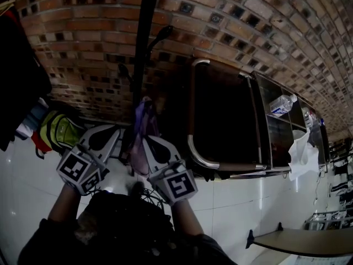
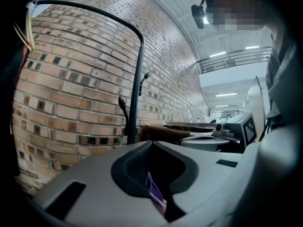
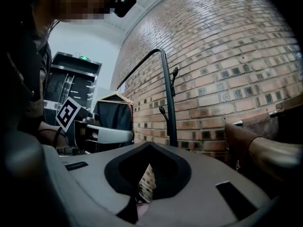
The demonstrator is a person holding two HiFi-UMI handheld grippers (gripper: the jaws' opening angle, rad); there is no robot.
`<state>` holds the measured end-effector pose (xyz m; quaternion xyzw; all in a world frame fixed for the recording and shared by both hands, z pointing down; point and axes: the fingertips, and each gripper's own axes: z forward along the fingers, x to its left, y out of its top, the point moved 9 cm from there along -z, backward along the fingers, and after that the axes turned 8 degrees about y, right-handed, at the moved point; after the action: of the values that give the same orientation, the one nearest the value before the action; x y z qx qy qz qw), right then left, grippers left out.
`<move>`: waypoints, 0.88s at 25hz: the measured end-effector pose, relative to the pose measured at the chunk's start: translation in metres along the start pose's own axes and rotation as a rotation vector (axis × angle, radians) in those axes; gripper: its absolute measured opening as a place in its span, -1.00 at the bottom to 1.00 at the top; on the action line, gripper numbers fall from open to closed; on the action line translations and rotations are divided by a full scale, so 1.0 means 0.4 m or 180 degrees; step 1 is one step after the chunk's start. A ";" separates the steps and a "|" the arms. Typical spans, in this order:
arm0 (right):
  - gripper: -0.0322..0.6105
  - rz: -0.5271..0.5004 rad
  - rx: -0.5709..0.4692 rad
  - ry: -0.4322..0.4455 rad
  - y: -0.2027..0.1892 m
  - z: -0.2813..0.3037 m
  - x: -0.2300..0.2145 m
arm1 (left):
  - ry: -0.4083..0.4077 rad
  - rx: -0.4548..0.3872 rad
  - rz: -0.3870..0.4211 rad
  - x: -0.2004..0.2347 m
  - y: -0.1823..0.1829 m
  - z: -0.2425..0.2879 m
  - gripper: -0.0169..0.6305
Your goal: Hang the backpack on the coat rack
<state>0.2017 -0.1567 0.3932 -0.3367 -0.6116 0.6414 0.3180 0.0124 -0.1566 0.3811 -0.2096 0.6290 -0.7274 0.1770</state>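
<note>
The black coat rack pole [image 1: 144, 37] stands against the brick wall, with hooks [image 1: 162, 35] partway up it. In the head view a purple backpack strap [image 1: 143, 120] runs up between my two grippers, just in front of the pole. My left gripper [image 1: 118, 130] and right gripper [image 1: 146, 141] sit side by side, both shut on that strap. A dark bag mass [image 1: 118, 214] hangs below them. Purple strap [image 2: 155, 193] shows between the left gripper's [image 2: 151, 143] shut jaws. A pinkish scrap [image 3: 136, 214] sits low in the right gripper's [image 3: 149, 145] shut jaws. The pole [image 3: 169, 108] rises straight ahead.
Dark clothes [image 1: 19, 76] and a yellow-green bag [image 1: 58, 128] hang at the left. A dark seat with a chrome frame [image 1: 193, 142] stands right of the pole. Beyond it are shelves with a bottle [image 1: 281, 105] and a white cloth [image 1: 302, 153]. The floor is white tile.
</note>
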 end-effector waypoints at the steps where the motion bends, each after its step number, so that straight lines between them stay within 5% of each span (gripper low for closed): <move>1: -0.90 -0.0002 0.0016 -0.0036 0.000 0.003 0.017 | -0.0024 -0.0001 -0.0008 0.005 -0.004 -0.019 -0.81; 22: -0.90 -0.0203 0.0098 -0.0897 0.023 -0.056 0.492 | -0.0374 -0.0124 -0.0051 0.048 -0.043 -0.525 -0.81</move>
<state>0.1078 0.0170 0.3747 -0.2188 -0.6507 0.6812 0.2543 -0.1145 0.0124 0.3743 -0.2604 0.6299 -0.7028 0.2038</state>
